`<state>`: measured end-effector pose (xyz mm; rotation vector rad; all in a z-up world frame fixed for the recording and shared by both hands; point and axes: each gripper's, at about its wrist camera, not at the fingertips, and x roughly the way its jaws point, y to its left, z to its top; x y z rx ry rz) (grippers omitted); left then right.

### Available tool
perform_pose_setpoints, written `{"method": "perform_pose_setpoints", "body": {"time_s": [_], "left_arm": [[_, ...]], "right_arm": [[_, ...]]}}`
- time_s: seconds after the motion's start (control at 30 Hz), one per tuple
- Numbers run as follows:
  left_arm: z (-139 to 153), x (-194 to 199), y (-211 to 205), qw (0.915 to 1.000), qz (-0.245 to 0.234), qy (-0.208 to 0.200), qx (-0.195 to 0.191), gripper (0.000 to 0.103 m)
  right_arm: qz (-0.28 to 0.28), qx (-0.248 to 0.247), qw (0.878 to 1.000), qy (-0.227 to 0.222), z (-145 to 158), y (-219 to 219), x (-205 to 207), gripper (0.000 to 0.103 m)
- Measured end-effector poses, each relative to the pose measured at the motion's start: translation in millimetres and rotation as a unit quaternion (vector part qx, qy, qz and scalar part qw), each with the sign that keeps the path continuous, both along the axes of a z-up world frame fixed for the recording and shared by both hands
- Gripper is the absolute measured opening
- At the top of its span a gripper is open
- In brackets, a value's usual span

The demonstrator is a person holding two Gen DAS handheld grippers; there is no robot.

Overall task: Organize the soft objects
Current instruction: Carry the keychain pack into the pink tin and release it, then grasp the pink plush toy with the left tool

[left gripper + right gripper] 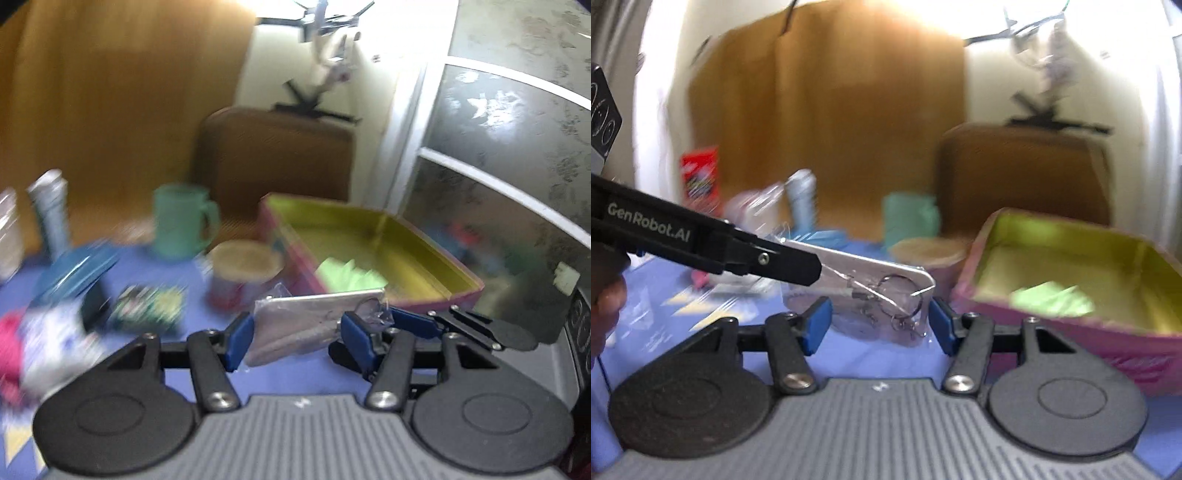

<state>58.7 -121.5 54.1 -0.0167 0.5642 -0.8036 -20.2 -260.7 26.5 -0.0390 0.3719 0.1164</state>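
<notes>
We are holding the left tongs (pixel 297 336) clamped on a flat silver pouch (pixel 303 321) wrapped in clear plastic, so the pouch is hanging above the blue table (pixel 207 321). The right tongs (pixel 879 325) are standing with their pads (pixel 816 325) apart on both sides of the pouch's other end, where the key rings (pixel 894 291) are. The picture is blurred there, so we cannot tell if they are pressing. Just behind the pouch a pink box (pixel 406 301) is standing open with a green cloth (pixel 347 277) inside, and a jar (pixel 243 258) and a green mug (pixel 179 221) are farther left.
</notes>
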Motion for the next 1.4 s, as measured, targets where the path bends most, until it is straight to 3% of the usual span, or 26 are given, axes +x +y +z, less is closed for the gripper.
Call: {"method": "perform_pose_setpoints", "body": {"time_s": [0.13,0.27,0.47,0.6,0.67,0.7,0.73,0.9,1.13,1.4], "left_arm": [[16,10,-54,0.9991,-0.034,-0.027,0.001,0.054],[16,22,-109,0.9972,-0.07,-0.027,0.007,0.054],[-1,31,-179,0.9951,-0.095,-0.015,0.022,0.056],[-15,32,-211,0.9951,-0.094,-0.006,0.031,0.063],[-18,31,-220,0.9952,-0.091,-0.002,0.037,0.07],[-18,30,-220,0.9953,-0.09,-0.003,0.037,0.07],[-18,28,-219,0.9954,-0.089,-0.005,0.036,0.071],[-15,16,-189,0.9952,-0.091,-0.02,0.03,0.071],[-13,-8,-103,0.9962,-0.071,-0.047,0.019,0.071],[-38,-19,30,0.9983,0.055,-0.013,0.018,0.071]], "right_arm": [[-0.053,-0.005,0.998,-0.038,12,-34,0,0.061],[-0.108,-0.003,0.993,-0.054,15,-73,1,0.062],[-0.171,0.002,0.984,-0.042,3,-129,4,0.062],[-0.198,0.007,0.98,-0.033,-7,-152,5,0.063],[-0.217,0.004,0.976,-0.031,-12,-160,8,0.066],[-0.231,0.0,0.972,-0.031,-14,-163,8,0.072],[-0.241,0.0,0.97,-0.033,-16,-165,9,0.076],[-0.251,0.023,0.966,-0.059,-15,-168,-7,0.076],[-0.208,0.03,0.974,-0.081,-9,-145,-19,0.075],[-0.103,0.023,0.993,-0.055,-6,-75,-5,0.071]]}}
